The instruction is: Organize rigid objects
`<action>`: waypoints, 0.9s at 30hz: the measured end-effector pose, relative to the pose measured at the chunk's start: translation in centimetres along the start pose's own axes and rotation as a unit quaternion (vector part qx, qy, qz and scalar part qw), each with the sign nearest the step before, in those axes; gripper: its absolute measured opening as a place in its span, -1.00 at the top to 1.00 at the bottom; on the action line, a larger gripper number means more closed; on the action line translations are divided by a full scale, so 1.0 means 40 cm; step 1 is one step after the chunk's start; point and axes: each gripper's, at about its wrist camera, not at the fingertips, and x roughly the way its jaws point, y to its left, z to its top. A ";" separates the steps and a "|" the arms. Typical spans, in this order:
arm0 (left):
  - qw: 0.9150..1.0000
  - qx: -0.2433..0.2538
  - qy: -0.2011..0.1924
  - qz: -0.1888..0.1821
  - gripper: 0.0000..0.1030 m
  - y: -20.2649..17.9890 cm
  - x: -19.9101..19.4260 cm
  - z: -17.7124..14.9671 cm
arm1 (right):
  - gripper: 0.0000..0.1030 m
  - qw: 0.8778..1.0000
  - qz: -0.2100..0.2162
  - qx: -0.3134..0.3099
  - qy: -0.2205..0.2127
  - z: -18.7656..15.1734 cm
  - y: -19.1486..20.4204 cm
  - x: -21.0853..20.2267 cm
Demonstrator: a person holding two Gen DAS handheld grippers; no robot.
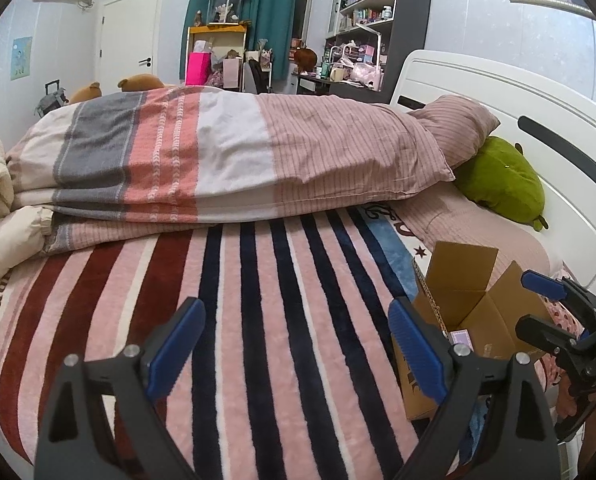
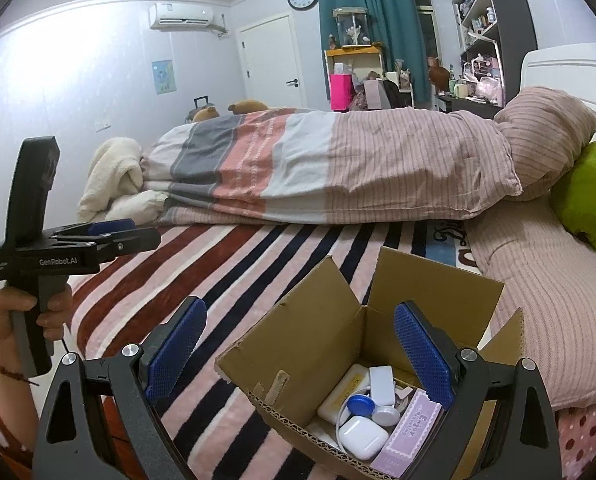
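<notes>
An open cardboard box (image 2: 298,344) stands on the striped blanket near the bed's front edge. It holds a white earbud case (image 2: 362,437), a white charger (image 2: 381,385), a blue-capped lens case (image 2: 359,404), a cream box (image 2: 343,394) and a purple box (image 2: 409,428). My right gripper (image 2: 299,350) is open and empty, hovering over the box. My left gripper (image 1: 296,346) is open and empty above the blanket, left of the box (image 1: 463,280). The left gripper also shows in the right wrist view (image 2: 126,232), and the right gripper in the left wrist view (image 1: 553,300).
A folded striped duvet (image 1: 202,160) lies across the bed behind. A pink pillow (image 1: 453,128) and a green plush (image 1: 501,180) sit by the white headboard (image 1: 497,92). A cream blanket (image 2: 114,176) is bunched at the left. The striped blanket (image 1: 258,300) covers the front of the bed.
</notes>
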 end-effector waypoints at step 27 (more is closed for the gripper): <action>1.000 -0.007 -0.008 0.011 -0.78 0.015 -0.009 -0.004 | -0.84 1.000 -0.001 0.014 0.000 -0.006 0.012 0.007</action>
